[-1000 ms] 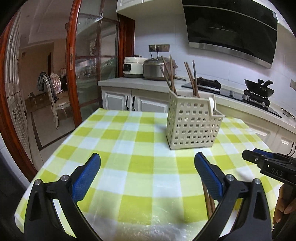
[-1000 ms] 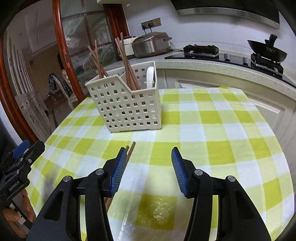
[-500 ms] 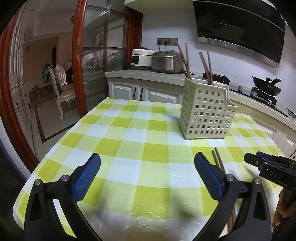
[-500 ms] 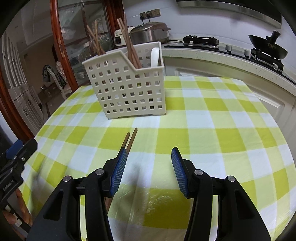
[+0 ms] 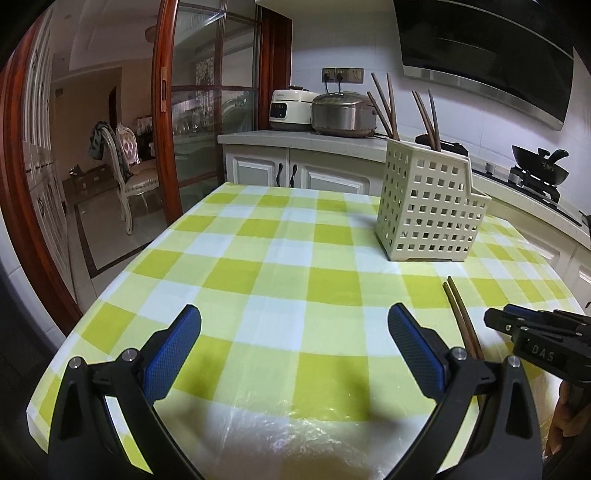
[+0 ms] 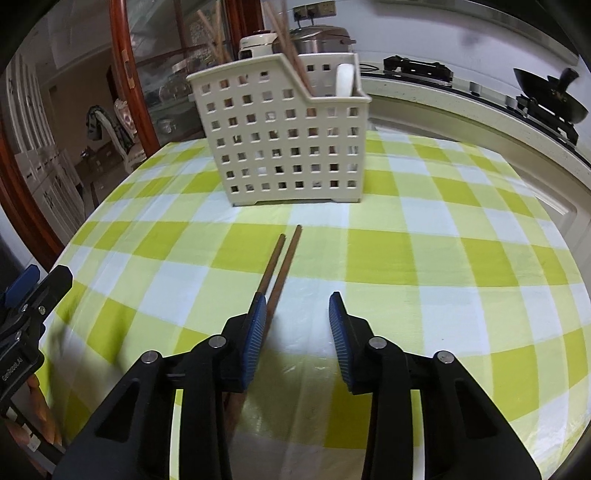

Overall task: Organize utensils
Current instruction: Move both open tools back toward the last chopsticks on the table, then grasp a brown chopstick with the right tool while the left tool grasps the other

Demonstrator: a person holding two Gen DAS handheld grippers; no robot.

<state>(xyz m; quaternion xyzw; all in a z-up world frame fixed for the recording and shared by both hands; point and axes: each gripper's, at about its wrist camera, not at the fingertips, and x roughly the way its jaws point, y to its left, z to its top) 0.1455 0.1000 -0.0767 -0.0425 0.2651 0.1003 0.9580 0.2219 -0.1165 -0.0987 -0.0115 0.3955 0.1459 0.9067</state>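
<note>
Risk: my right tool (image 6: 295, 325), jaws wide and empty, sits offset right of the chopstick pair (image 6: 282, 264) on the desk (image 6: 424, 254); closing could catch one stick. Left tool (image 5: 293, 345) wide, empty.

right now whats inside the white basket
Brown chopsticks stand in the white basket, with a white handle at its right end. The perforated walls hide their lower ends and the floor.

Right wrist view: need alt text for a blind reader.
The open right tool hovers low over a green-checked table, with a pair of chopsticks lying by its left finger. Beyond stands a white basket holding more chopsticks; the left tool shows at the left edge.
</note>
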